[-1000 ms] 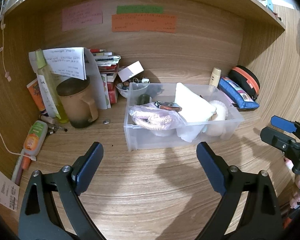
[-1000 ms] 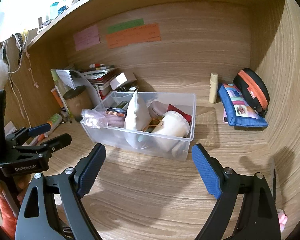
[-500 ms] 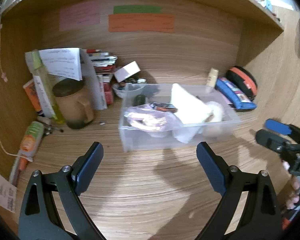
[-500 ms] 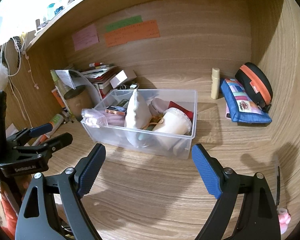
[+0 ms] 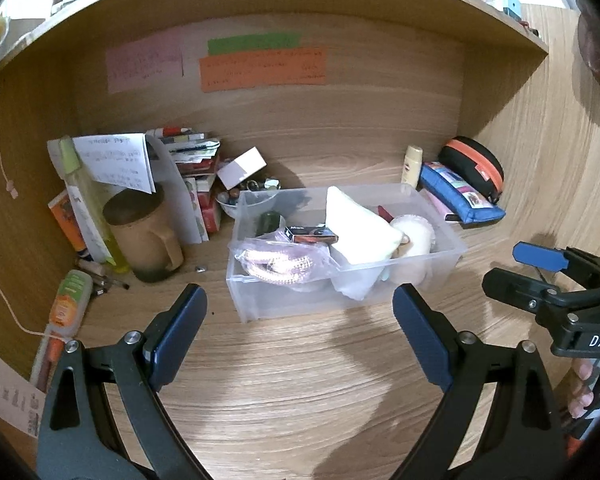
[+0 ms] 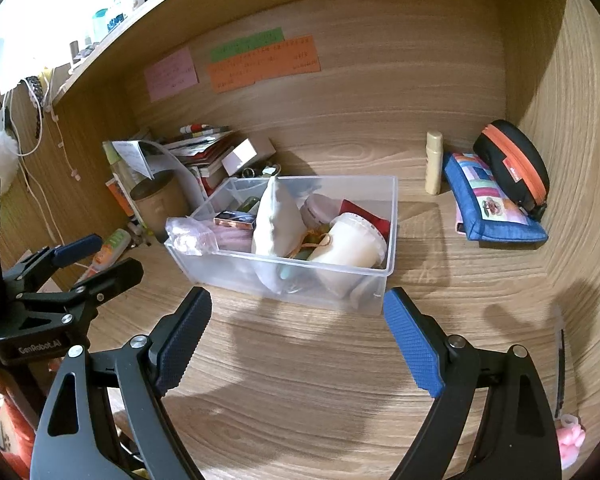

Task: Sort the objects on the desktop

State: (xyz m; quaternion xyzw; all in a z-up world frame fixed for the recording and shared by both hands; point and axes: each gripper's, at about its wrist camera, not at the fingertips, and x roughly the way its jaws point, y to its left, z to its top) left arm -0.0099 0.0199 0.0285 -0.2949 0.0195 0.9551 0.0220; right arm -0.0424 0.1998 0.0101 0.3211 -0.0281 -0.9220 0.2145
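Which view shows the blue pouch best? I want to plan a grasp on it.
The right wrist view: the blue pouch lies large, its patterned face and front edge in full sight beside the black case. The left wrist view shows the pouch smaller, foreshortened near the picture's right.

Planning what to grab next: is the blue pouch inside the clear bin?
No, the blue pouch lies on the desk to the right of the bin.

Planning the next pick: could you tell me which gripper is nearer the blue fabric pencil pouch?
Right gripper: the blue fabric pencil pouch lies ahead to its right. Left gripper sits further left.
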